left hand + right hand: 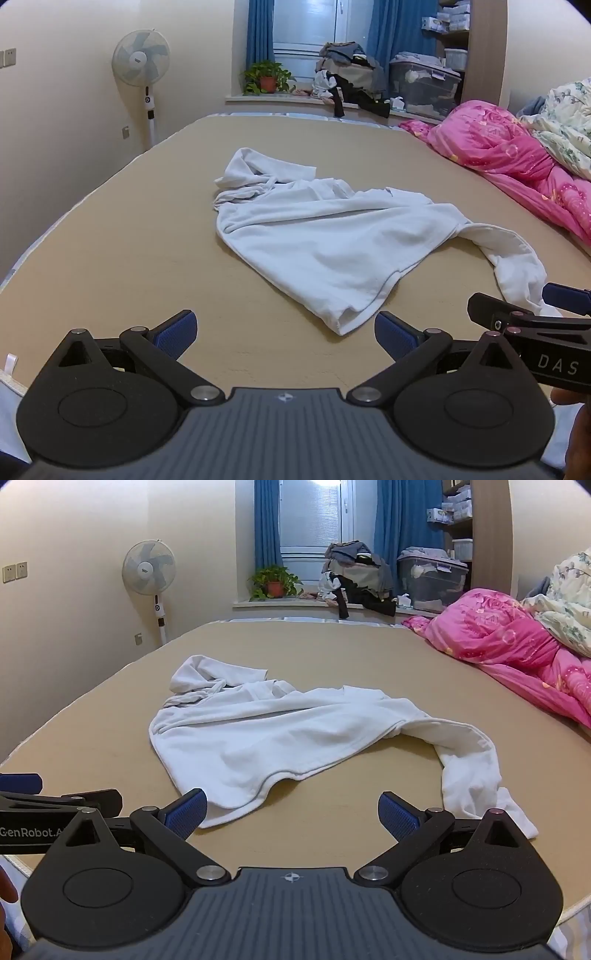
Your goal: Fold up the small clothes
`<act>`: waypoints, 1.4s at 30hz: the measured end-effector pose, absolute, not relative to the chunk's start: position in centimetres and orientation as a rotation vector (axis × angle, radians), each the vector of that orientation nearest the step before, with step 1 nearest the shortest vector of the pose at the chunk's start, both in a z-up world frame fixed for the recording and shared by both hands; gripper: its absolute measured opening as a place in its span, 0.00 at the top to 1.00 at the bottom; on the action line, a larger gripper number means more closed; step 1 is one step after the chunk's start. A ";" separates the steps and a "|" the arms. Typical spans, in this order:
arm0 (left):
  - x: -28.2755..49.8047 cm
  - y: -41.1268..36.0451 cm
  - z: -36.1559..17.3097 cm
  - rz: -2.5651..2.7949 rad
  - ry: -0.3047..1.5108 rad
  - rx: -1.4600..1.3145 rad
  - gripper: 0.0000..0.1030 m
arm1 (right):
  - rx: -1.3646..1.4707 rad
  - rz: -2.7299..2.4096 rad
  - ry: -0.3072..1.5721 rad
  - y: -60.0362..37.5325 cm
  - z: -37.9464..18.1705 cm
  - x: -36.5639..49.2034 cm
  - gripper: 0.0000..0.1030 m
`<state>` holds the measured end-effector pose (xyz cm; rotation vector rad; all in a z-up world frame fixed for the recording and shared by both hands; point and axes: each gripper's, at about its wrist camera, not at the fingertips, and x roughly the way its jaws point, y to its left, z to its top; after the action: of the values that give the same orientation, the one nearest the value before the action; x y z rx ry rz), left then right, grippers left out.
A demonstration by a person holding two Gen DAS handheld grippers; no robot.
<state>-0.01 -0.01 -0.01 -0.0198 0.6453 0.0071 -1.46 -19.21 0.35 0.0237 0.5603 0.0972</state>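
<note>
A crumpled white long-sleeved garment (325, 236) (280, 734) lies on a tan bed surface (129, 240) (332, 653). One sleeve trails toward the near right, the other is bunched at the far left. My left gripper (284, 334) is open, hovering just short of the garment's near hem, with nothing between its blue pads. My right gripper (291, 814) is open too, above the near hem, and holds nothing. Each gripper shows at the edge of the other's view: the right gripper (524, 314) and the left gripper (44, 797).
A pink quilt (517, 158) (517, 642) and a floral blanket (565, 118) are heaped at the right. A standing fan (142, 62) is by the left wall. A potted plant (267, 77), a clothes pile (351, 70) and a plastic bin (421, 85) sit on the window ledge.
</note>
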 end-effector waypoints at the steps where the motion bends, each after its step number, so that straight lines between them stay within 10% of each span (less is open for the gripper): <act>1: 0.0 0.0 0.0 0.008 0.645 -0.019 0.01 | 0.025 0.098 0.561 -19.2 0.3 -1.4 0.04; 42: -0.8 -0.3 0.4 -0.017 0.610 -0.017 0.01 | -0.054 0.114 0.601 -17.8 -0.6 -1.5 0.27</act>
<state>-0.82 -0.26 0.42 -0.0167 0.6097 -0.0170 -1.45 -17.84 -0.59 -0.0543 0.6015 0.1135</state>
